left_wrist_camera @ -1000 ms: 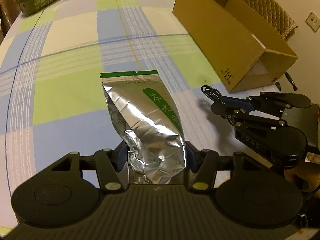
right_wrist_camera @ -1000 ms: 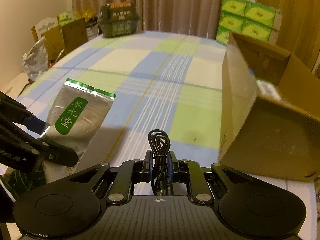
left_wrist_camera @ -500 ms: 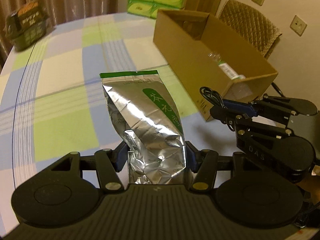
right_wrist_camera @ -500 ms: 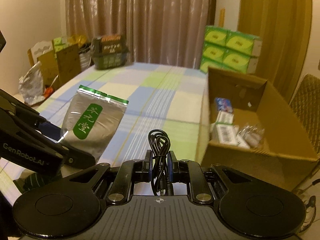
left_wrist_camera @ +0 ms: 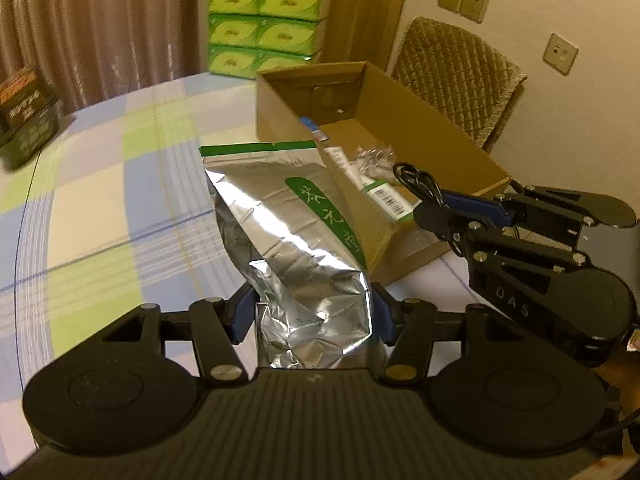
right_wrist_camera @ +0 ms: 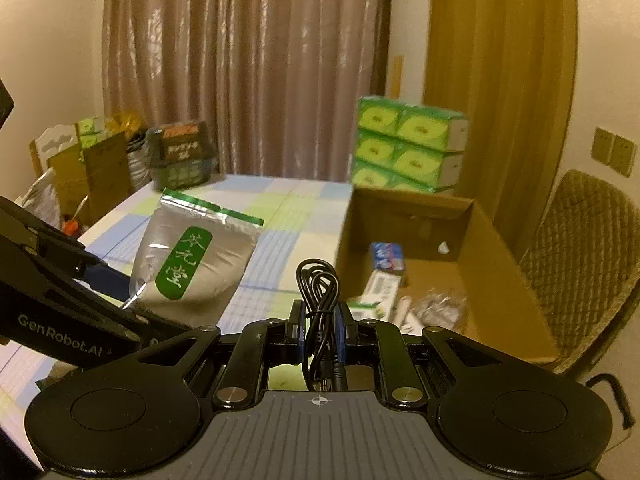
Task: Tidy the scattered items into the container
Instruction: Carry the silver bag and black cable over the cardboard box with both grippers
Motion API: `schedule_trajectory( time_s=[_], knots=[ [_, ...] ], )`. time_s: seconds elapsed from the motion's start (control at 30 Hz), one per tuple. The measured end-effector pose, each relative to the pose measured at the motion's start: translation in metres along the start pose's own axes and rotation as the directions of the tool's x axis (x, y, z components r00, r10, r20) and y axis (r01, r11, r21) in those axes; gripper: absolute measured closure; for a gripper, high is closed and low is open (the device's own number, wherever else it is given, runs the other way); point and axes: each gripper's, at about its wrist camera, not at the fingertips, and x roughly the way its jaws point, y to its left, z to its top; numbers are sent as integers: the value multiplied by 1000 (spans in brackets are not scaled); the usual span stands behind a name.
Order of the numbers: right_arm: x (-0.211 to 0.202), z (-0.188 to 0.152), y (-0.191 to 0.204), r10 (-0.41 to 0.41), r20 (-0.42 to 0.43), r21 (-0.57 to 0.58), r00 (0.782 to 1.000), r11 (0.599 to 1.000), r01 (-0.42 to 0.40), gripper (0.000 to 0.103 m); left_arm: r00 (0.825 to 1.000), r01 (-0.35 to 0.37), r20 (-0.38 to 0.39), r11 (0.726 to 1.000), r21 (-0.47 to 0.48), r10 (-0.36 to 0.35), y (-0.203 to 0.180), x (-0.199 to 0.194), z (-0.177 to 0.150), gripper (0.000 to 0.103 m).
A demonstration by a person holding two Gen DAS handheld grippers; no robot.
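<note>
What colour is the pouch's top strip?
Green, on the silver foil pouch; clearest in the right wrist view.

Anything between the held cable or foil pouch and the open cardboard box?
Nothing visible. The cable in the right gripper and the pouch in the left gripper face the box, whose open top is uncovered.

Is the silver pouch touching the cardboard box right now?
Cannot tell. In the left wrist view the silver pouch overlaps the cardboard box wall; in the right wrist view their gap could be depth only.
</note>
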Motion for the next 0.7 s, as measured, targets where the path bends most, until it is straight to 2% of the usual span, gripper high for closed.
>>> schedule_trajectory(
  time_s=[0.47,0.7],
  knots=[
    [-9,30,-69,-115,58,40,992,993,113,92,997,48,56,996,69,-52,-41,17,60,50],
    [2,39,-98,-142,64,62,988,989,138,92,994,76,71,996,43,-79,-51,33,82,50]
  ],
)
